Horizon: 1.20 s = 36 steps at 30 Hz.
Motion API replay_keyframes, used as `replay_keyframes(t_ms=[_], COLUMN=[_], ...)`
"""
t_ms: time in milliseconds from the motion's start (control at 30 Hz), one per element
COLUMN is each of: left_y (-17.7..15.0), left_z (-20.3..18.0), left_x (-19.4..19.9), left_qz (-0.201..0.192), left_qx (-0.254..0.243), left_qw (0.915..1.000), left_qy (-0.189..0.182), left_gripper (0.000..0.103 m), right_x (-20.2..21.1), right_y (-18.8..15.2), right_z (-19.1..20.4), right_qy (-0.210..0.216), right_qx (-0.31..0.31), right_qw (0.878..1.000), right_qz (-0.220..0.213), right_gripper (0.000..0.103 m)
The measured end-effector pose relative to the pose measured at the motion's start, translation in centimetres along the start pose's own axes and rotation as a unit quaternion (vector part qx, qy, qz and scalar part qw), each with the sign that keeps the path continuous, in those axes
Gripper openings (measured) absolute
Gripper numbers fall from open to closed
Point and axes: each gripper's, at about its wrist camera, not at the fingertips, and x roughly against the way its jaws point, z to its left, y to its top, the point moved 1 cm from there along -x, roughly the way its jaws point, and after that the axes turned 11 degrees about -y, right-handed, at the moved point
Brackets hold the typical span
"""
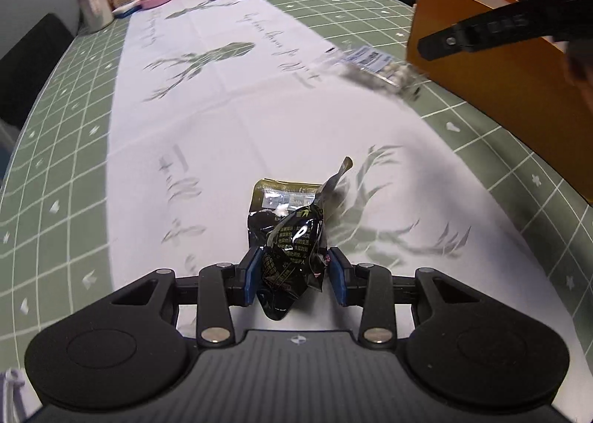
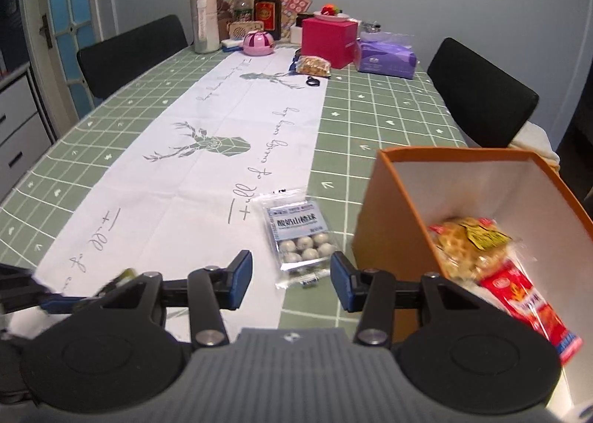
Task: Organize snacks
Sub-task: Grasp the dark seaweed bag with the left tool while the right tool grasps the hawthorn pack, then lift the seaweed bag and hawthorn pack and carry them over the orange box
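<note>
Left tool (image 1: pixel 292 271) clamps a black packet (image 1: pixel 292 245); right tool (image 2: pixel 291 280) gapes apart above the clear packet (image 2: pixel 298 237) beside the orange box (image 2: pixel 389 223) at the desk's (image 2: pixel 370 108) right edge.

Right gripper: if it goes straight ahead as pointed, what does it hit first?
Most likely the clear packet of white balls lying just beyond the open right gripper; the orange box sits just right of that line.

A dark glass bottle (image 2: pixel 267 4) is standing at the far end of the table (image 2: pixel 389 115) beside a white tumbler (image 2: pixel 205 21). A pink round container (image 2: pixel 258 43) is sitting at the far edge of the white runner (image 2: pixel 207 178). A magenta box (image 2: pixel 328 39) is resting just beside a purple tissue pack (image 2: pixel 387 58). Black chairs (image 2: pixel 481 93) are flanking the long edges
</note>
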Motion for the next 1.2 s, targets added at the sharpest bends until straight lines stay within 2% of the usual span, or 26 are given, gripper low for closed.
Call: replay_keyframes(t_ms=[100, 133, 167, 267, 333, 600, 633, 767, 900, 967, 1033, 1200], left_y=[-1.0, -1.4, -1.6, -2.0, -2.2, -2.1, -2.1, -2.1, -2.0, -1.8, -1.8, -1.7], left_z=[1.0, 1.2, 1.4, 2.1, 2.2, 2.4, 2.4, 2.5, 2.4, 2.3, 2.2, 2.1], left_x=[0.8, 1.0, 1.2, 1.6, 1.8, 1.6, 1.5, 1.5, 1.4, 1.3, 1.2, 1.3], left_qz=[-0.001, -0.001, -0.001, -0.002, -0.002, -0.004, -0.005, -0.006, -0.005, -0.004, -0.003, -0.001], left_qx=[0.004, 0.002, 0.002, 0.010, 0.012, 0.020, 0.018, 0.013, 0.009, 0.007, 0.005, 0.002], left_qw=[1.0000, 1.0000, 1.0000, 0.9999, 0.9999, 0.9997, 0.9997, 0.9998, 0.9998, 0.9999, 0.9999, 0.9999], left_qy=[0.001, 0.004, 0.004, 0.001, -0.002, -0.016, -0.016, -0.016, -0.016, -0.014, -0.012, -0.010], left_gripper=[0.043, 0.043, 0.043, 0.043, 0.044, 0.044, 0.045, 0.046, 0.047, 0.047, 0.047, 0.047], right_x=[-2.6, -3.6, -4.4, -6.5, -7.5, -11.0, -11.4, -12.8, -13.1, -12.7, -12.3, -10.0], right_y=[1.1, 1.5, 1.8, 2.7, 3.6, 7.1, 7.2, 7.3, 6.9, 6.7, 6.5, 4.8], right_z=[0.6, 1.0, 1.4, 2.9, 3.3, 3.5, 3.6, 3.8, 4.4, 4.5, 4.5, 4.4], right_qy=[-0.009, 0.000, 0.007, -0.014, -0.017, -0.007, -0.005, 0.007, 0.004, -0.004, -0.009, 0.021], right_qx=[0.021, 0.035, 0.055, 0.132, 0.154, 0.154, 0.156, 0.154, 0.163, 0.173, 0.181, 0.185], right_qw=[1.000, 0.999, 0.997, 0.989, 0.985, 0.975, 0.974, 0.970, 0.969, 0.968, 0.967, 0.965], right_qz=[0.017, 0.033, 0.045, 0.061, 0.076, 0.159, 0.164, 0.186, 0.187, 0.182, 0.180, 0.186], right_gripper=[0.046, 0.050, 0.051, 0.051, 0.051, 0.055, 0.058, 0.059, 0.065, 0.059, 0.046, 0.045])
